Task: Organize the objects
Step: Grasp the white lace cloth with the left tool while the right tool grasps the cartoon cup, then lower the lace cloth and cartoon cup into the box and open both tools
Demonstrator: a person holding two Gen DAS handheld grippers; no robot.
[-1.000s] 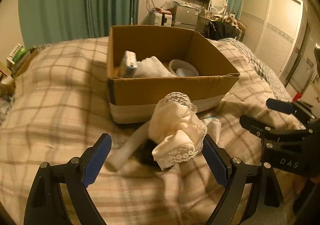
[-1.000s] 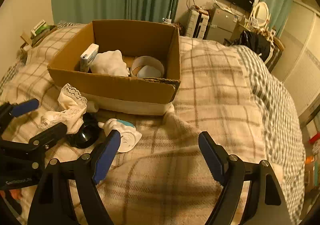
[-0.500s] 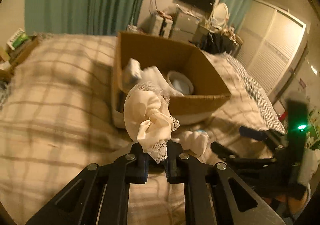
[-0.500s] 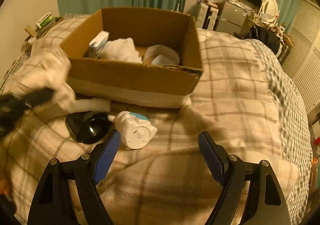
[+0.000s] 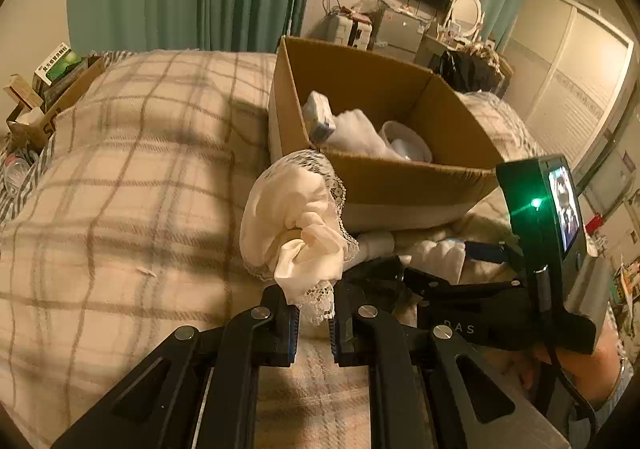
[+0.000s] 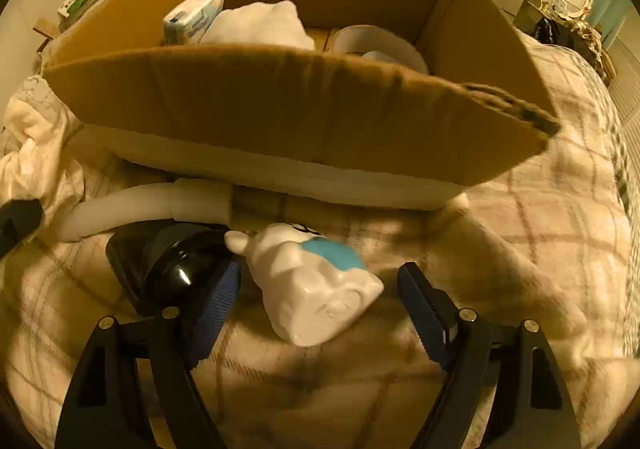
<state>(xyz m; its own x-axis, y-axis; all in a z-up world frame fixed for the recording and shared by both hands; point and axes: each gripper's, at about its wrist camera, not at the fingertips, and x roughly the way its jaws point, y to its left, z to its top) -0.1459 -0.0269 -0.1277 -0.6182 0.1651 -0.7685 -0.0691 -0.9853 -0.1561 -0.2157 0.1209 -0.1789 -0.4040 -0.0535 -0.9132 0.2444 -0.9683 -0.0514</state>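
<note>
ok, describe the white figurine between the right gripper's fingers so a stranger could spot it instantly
Start at the cardboard box on the plaid blanket. On the blanket just in front of its near wall lies the white figurine, between the open right gripper fingers. Unlike the black glossy object and white tube beside it, it is glazed white with a turquoise patch.

Plaid bed (image 6: 540, 241); on it: box (image 6: 280, 105), white figurine (image 6: 316, 285), black obj. (image 6: 168, 269), white tube (image 6: 140, 205), all close together.

Cream lace cloth (image 5: 296, 225) bunched, pinched in the left gripper (image 5: 313, 323); white figurine (image 6: 316, 281) lies sideways between the right gripper's (image 6: 320, 309) open jaws.
</note>
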